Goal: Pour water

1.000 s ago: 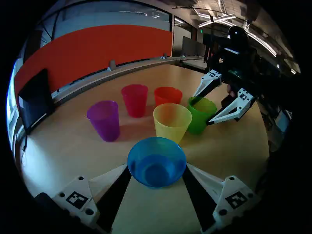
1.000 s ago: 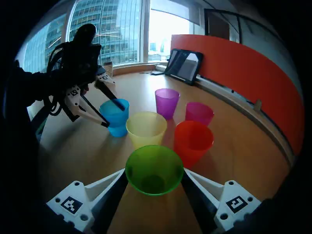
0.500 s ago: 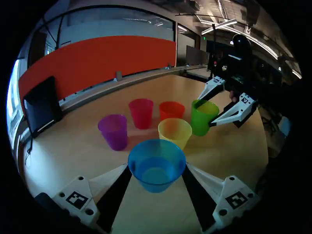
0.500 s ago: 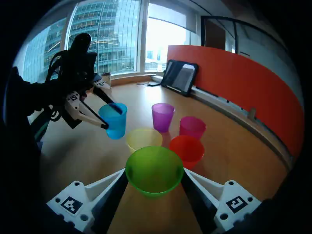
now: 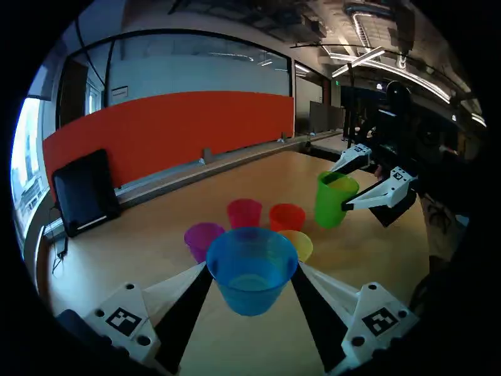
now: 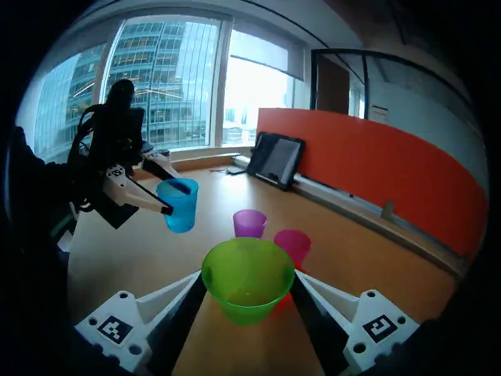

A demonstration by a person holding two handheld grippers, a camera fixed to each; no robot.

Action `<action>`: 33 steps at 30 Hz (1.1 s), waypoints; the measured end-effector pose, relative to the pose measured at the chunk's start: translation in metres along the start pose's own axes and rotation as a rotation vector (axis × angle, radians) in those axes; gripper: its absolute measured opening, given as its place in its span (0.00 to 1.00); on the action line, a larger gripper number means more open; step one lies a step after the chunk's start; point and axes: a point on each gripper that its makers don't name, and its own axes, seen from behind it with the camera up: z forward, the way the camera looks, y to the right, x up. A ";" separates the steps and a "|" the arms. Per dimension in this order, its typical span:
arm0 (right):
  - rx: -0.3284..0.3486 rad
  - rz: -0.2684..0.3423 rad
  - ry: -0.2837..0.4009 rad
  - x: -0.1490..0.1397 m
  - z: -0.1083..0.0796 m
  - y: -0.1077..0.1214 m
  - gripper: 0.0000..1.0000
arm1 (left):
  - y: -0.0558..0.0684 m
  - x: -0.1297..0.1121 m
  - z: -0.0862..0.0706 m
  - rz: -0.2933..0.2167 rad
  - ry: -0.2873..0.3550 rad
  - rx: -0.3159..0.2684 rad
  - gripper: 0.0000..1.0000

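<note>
My left gripper (image 5: 250,268) is shut on a blue cup (image 5: 252,279) with some water in its bottom, held upright above the wooden table (image 5: 156,250). My right gripper (image 6: 248,276) is shut on a green cup (image 6: 248,285), also upright and raised. The right gripper (image 5: 339,188) with the green cup (image 5: 334,200) hangs at the right of the left gripper view. The left gripper (image 6: 175,198) with the blue cup (image 6: 179,207) hangs at the left of the right gripper view. Below stand purple (image 5: 200,238), pink (image 5: 244,213), orange (image 5: 287,216) and yellow (image 5: 302,243) cups.
A black tablet (image 5: 84,191) leans at the table's far edge below an orange wall panel (image 5: 169,128). Large windows (image 6: 169,88) stand behind the left gripper. A dark sleeve (image 6: 37,188) holds the left gripper. Bare tabletop (image 6: 376,269) lies right of the cups.
Both grippers have risen, lifting the blue and green cups off the table. The cups left on the table now look smaller and lower.
</note>
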 end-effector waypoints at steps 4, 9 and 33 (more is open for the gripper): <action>-0.014 -0.001 0.049 0.018 -0.003 0.000 0.92 | -0.001 0.011 -0.006 0.000 0.031 0.008 0.86; -0.024 0.000 0.099 0.039 -0.006 0.000 0.92 | -0.002 0.026 -0.013 0.001 0.072 0.013 0.86; -0.042 0.011 0.245 0.096 -0.005 -0.001 0.93 | 0.000 0.072 -0.021 -0.023 0.202 0.022 0.86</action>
